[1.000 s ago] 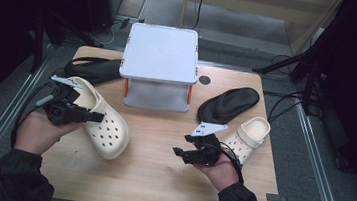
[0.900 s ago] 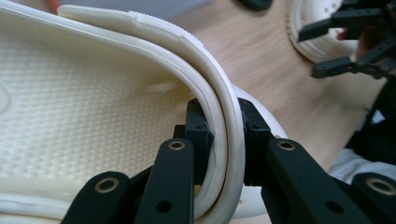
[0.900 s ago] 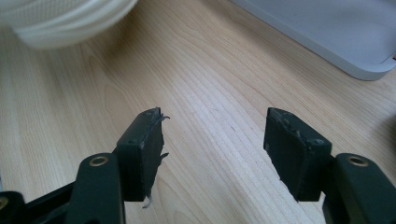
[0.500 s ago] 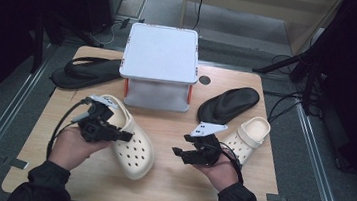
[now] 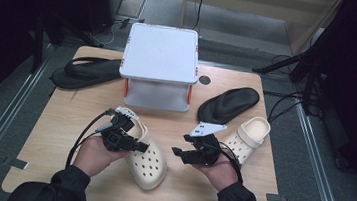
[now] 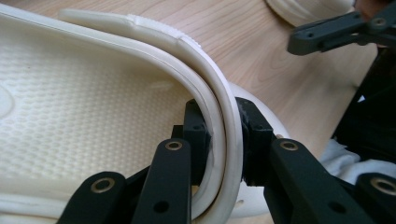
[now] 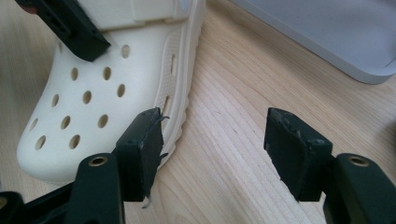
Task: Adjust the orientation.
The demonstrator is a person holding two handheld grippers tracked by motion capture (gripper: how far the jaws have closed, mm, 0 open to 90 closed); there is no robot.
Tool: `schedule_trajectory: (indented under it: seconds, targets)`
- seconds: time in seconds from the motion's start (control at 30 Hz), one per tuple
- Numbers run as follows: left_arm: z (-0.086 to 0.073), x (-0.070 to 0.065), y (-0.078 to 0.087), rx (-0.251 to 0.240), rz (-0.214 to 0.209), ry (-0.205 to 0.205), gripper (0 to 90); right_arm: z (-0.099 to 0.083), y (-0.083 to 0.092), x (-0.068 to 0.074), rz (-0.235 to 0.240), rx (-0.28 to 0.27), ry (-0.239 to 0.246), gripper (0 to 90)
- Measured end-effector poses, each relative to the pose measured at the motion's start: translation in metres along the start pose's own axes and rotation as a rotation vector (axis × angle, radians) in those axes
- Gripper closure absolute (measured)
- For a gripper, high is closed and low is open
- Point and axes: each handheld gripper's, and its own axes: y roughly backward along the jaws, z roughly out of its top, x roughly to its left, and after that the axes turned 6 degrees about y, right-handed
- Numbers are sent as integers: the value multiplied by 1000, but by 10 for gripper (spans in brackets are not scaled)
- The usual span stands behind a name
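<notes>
A cream clog (image 5: 149, 162) lies on the wooden table (image 5: 64, 118) near the front middle, toe toward me. My left gripper (image 5: 137, 146) is shut on its rim. In the left gripper view the jaws pinch the clog's side wall and folded strap (image 6: 224, 135), with the textured insole (image 6: 84, 93) to the left. My right gripper (image 5: 179, 154) hangs open just right of that clog. In the right gripper view its fingertips (image 7: 140, 144) stand wide apart over bare wood beside the perforated toe (image 7: 93, 102). A second cream clog (image 5: 251, 134) rests behind the right hand.
A white lidded box (image 5: 160, 63) with orange clips stands at the back middle. One black flip-flop (image 5: 86, 70) lies to its left at the table's edge. Another black flip-flop (image 5: 229, 103) lies to its right, next to the second clog.
My left gripper has carried the clog from the table's left side toward the front middle, close to the right gripper. The right gripper has stayed in place, open.
</notes>
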Motion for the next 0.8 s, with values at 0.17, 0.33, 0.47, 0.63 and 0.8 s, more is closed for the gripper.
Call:
schedule_trajectory:
  seconds: [0.17, 0.33, 0.47, 0.63, 0.8]
  targets:
    - [1, 7, -1, -19, 3, 1, 704, 0, -2, 0, -1, 5, 0, 377]
    - [3, 8, 3, -2, -16, -27, 534, 2, -3, 3, 3, -1, 2, 378]
    - [6, 1, 17, -7, 24, -85, 499, 4, -1, 8, 3, -9, -7, 381]
    - [13, -3, 44, -61, 31, -167, 504, 7, 2, 16, 6, -16, -25, 396]
    - [26, 11, 59, -65, 62, -202, 699, 9, 2, 29, 18, -23, -26, 424]
